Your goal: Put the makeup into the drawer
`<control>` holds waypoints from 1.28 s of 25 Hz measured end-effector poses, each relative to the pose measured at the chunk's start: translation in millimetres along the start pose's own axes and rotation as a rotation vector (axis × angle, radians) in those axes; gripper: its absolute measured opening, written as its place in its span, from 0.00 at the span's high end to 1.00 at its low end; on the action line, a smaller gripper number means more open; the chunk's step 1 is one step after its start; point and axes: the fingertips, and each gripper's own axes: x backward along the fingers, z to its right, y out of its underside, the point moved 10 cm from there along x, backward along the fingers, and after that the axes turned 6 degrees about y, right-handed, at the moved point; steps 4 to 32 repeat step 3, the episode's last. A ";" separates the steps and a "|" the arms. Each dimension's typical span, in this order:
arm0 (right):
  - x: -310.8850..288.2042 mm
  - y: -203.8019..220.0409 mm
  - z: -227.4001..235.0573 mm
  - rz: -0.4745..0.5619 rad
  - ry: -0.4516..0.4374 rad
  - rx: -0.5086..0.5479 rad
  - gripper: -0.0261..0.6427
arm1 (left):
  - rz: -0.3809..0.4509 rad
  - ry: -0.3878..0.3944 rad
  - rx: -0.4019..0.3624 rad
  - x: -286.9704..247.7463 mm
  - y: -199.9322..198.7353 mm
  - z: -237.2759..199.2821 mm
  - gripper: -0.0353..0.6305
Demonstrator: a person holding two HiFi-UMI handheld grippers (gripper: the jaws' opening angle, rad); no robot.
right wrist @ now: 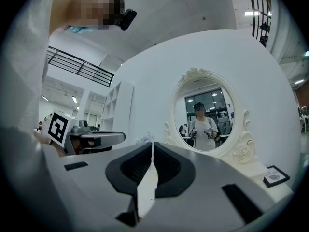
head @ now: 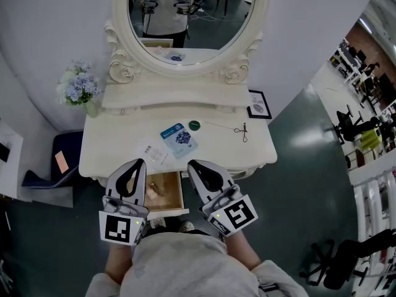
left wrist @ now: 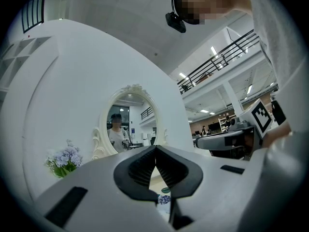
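Your left gripper [head: 137,163] and right gripper [head: 193,164] are hovering pinched together and empty at lower centre, flanking the open drawer [head: 168,213], where one gold item [head: 154,189] is lying, while the blue makeup packet [head: 179,138] and small green pot [head: 194,125] are waiting on the tabletop [head: 124,141] mid-frame.

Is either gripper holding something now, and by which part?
Nothing is held: the left gripper and the right gripper are both shut and empty.

Left tongs [head: 137,163] and right tongs [head: 193,164] side by side, tips forward, both jaws together
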 end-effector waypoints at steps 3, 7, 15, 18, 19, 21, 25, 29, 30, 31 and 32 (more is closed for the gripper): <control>-1.2 -0.5 0.8 0.001 0.002 -0.001 0.92 | 0.000 0.003 0.001 -1.8 -0.4 -1.0 0.93; -1.2 -0.5 0.8 0.001 0.002 -0.001 0.92 | 0.000 0.003 0.001 -1.8 -0.4 -1.0 0.93; -1.2 -0.5 0.8 0.001 0.002 -0.001 0.92 | 0.000 0.003 0.001 -1.8 -0.4 -1.0 0.93; -1.2 -0.5 0.8 0.001 0.002 -0.001 0.92 | 0.000 0.003 0.001 -1.8 -0.4 -1.0 0.93; -1.2 -0.5 0.8 0.001 0.002 -0.001 0.92 | 0.000 0.003 0.001 -1.8 -0.4 -1.0 0.93; -1.2 -0.5 0.8 0.001 0.002 -0.001 0.92 | 0.000 0.003 0.001 -1.8 -0.4 -1.0 0.93; -1.2 -0.5 0.8 0.001 0.002 -0.001 0.92 | 0.000 0.003 0.001 -1.8 -0.4 -1.0 0.93; -1.2 -0.5 0.8 0.001 0.002 -0.001 0.92 | 0.000 0.003 0.001 -1.8 -0.4 -1.0 0.93; -1.2 -0.5 0.8 0.001 0.002 -0.001 0.92 | 0.000 0.003 0.001 -1.8 -0.4 -1.0 0.93; -1.2 -0.5 0.8 0.001 0.002 -0.001 0.92 | 0.000 0.003 0.001 -1.8 -0.4 -1.0 0.93; -1.2 -0.5 0.8 0.001 0.002 -0.001 0.92 | 0.000 0.003 0.001 -1.8 -0.4 -1.0 0.93</control>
